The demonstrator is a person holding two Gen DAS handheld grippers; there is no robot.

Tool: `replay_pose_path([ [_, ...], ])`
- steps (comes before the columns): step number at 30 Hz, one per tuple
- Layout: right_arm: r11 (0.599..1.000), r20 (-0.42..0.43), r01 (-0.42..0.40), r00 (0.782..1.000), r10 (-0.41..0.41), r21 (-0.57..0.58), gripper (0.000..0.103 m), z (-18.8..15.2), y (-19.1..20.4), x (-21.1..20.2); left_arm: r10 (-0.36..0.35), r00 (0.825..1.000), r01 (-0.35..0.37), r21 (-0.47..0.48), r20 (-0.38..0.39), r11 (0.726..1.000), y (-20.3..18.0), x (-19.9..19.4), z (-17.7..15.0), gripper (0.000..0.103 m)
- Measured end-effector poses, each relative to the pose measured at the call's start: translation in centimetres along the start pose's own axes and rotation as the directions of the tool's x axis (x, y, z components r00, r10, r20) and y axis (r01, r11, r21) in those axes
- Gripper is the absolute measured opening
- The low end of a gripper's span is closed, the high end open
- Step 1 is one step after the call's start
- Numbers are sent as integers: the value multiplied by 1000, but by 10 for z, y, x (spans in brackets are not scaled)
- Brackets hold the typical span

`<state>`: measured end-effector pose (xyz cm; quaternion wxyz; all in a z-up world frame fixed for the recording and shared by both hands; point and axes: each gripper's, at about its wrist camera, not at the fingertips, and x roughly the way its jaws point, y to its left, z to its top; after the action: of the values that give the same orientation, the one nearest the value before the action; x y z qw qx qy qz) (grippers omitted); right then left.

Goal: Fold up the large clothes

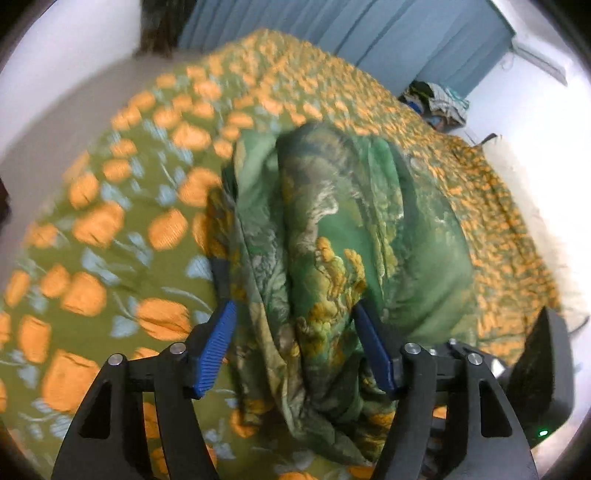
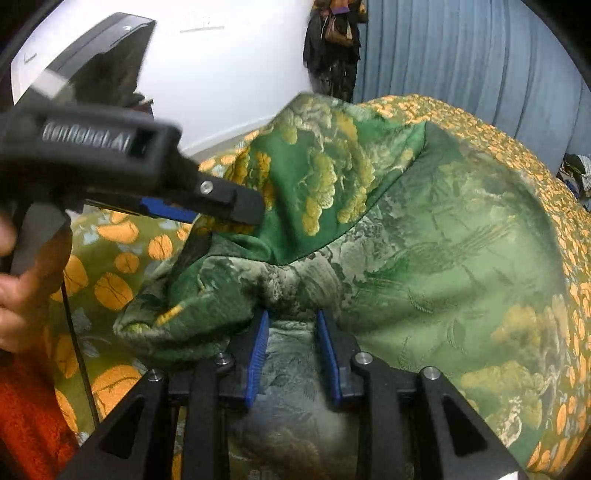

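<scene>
The green patterned garment [image 1: 332,229] lies bunched on the bed's orange-flowered bedspread [image 1: 110,221], long axis running away toward the blue curtain [image 1: 369,33]. Left hand-held gripper [image 1: 295,332] straddles it, blades wide; right hand-held gripper [image 2: 291,347] narrowly pinches a fold

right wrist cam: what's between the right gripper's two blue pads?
A bunched fold of the green brocade garment fills the gap of the right gripper; the pads flank it. Shows in the right wrist view.
</scene>
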<state>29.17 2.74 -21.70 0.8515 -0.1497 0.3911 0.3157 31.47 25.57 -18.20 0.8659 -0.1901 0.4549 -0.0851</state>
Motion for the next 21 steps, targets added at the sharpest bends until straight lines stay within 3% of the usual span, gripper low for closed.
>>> replay_pose_path([
  [6,999,42,32,999,-31,-21,29,-1,9,-11,109,988,-113,34,106,993,-2,-20,4,70],
  [16,993,37,112,993,-110,-50,32,3,22,-17,180,973,-188,43,146,981,3,-28,5,70],
  [21,988,43,151,987,-152,11,50,13,21,-30,196,969,-207,59,151,977,0,-27,3,71],
])
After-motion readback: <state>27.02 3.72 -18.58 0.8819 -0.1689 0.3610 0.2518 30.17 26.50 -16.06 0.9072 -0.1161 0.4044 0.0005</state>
